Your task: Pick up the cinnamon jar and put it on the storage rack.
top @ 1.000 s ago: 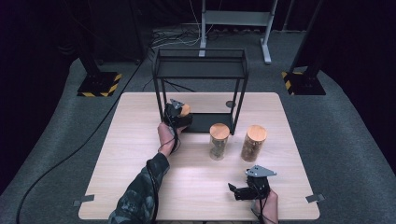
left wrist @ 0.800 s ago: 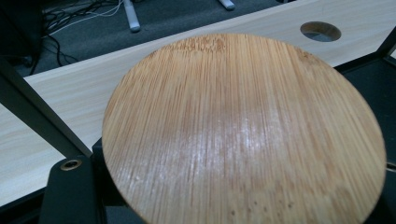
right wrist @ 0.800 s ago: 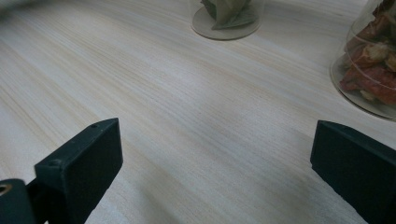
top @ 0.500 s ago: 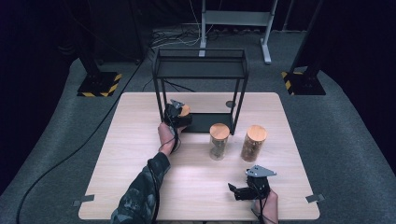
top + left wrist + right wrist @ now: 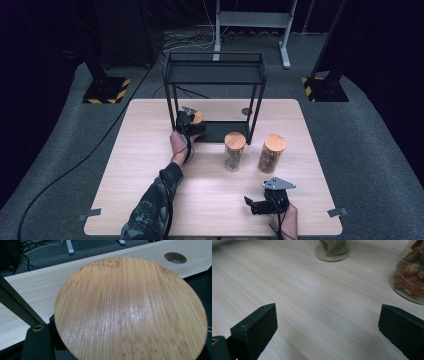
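We are setting a bamboo-lidded jar onto the bottom shelf of the black wire rack.

The rack (image 5: 215,75) rises just ahead of and over our left claw (image 5: 192,120), which is clamped on the jar (image 5: 198,118); its bamboo lid (image 5: 130,310) sits right above the claw, at the edge of the black bottom shelf (image 5: 225,131). We judge the next move as lowering it, then loosening. Two more jars, one of leaves (image 5: 234,151) and one of dried red pieces (image 5: 271,153), wait ahead of our right claw (image 5: 255,206), its jaws apart. No writing is readable.
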